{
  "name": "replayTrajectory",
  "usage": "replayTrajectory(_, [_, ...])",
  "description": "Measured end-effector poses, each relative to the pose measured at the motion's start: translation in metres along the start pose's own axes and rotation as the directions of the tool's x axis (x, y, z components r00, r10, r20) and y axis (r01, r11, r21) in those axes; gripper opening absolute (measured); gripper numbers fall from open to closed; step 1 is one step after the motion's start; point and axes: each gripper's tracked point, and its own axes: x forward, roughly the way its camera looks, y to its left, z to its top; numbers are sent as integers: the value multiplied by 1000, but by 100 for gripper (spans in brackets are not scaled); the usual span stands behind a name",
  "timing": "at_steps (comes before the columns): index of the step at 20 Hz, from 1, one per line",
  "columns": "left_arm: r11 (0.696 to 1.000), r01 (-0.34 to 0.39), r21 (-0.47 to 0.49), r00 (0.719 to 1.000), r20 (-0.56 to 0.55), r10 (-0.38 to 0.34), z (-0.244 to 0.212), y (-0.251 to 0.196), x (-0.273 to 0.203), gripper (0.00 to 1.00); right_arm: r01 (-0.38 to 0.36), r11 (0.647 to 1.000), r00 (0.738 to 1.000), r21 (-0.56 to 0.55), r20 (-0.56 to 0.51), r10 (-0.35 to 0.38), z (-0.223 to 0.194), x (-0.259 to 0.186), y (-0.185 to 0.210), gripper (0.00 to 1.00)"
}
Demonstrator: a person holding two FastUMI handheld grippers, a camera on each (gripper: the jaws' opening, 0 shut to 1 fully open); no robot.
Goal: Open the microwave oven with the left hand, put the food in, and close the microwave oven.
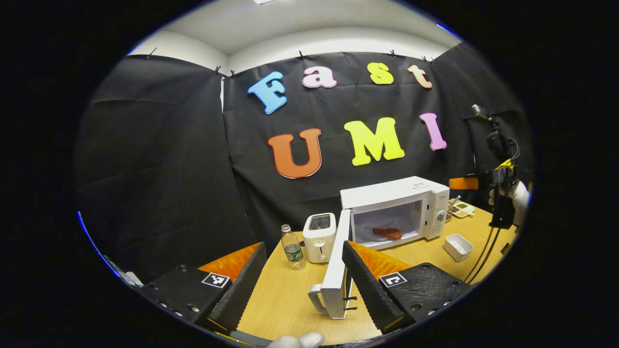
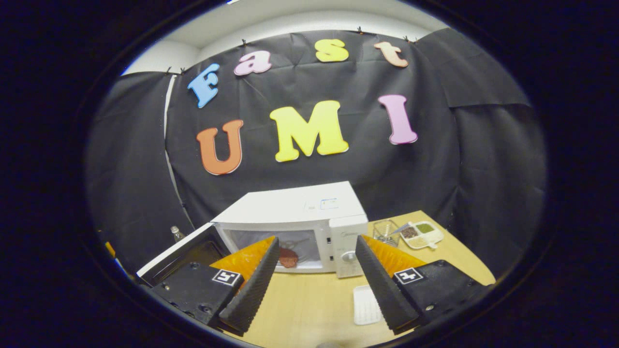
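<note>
A white microwave oven [image 1: 416, 193] stands on the wooden table [image 1: 285, 295] with its door [image 1: 336, 270] swung wide open toward me. A reddish piece of food [image 1: 388, 233] lies inside the cavity. My left gripper [image 1: 302, 285] is open, and the door's edge and handle [image 1: 316, 298] sit between its fingers without touching them. In the right gripper view the microwave oven [image 2: 295, 212] is straight ahead, its door [image 2: 179, 253] open to the left and the food [image 2: 289, 258] inside. My right gripper [image 2: 314, 285] is open and holds nothing. It also appears far right in the left gripper view as the right gripper [image 1: 500, 183] in a gloved hand.
A white toaster [image 1: 319, 237] and a small water bottle [image 1: 293, 247] stand left of the microwave. A white empty tray [image 1: 458, 246] lies in front of it, seen as the tray [image 2: 367, 304] in the right gripper view. A divided dish [image 2: 423, 233] and a clear cup [image 2: 385, 231] sit at the back right.
</note>
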Motion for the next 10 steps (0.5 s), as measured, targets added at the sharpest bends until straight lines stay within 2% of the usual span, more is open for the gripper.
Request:
replayTrajectory(2, [1000,-3,6,1000,16,3,-4,6,5,96,17,1000,1000,5,-3,-17,3,-36,-19,100])
replayTrajectory(3, [1000,-7,7,1000,19,7,-6,9,8,96,32,999,999,8,-2,-32,4,-54,-28,89])
replayTrajectory(4, [1000,-14,0,1000,17,14,-11,12,13,96,38,999,999,17,-1,-38,3,-74,-36,100])
replayTrajectory(5, [1000,-20,-9,1000,21,21,-14,16,16,96,38,999,999,14,-6,-38,-1,-89,-38,89])
replayTrajectory(6, [1000,-24,-19,1000,15,25,-19,18,19,96,46,999,999,9,-17,-46,-7,-103,-41,100])
replayTrajectory(7, [999,-31,-25,999,10,31,-23,20,24,97,35,999,999,8,-24,-35,-9,-117,-40,89])
replayTrajectory(8, [999,-33,-32,999,7,33,-29,21,27,97,38,999,999,10,-36,-37,-14,-129,-40,100])
replayTrajectory(9, [999,-30,-42,1000,0,30,-34,21,29,97,32,999,998,13,-50,-31,-18,-138,-40,100])
replayTrajectory(10, [998,-27,-48,1000,-3,27,-38,19,32,97,24,1000,998,16,-62,-23,-21,-147,-39,90])
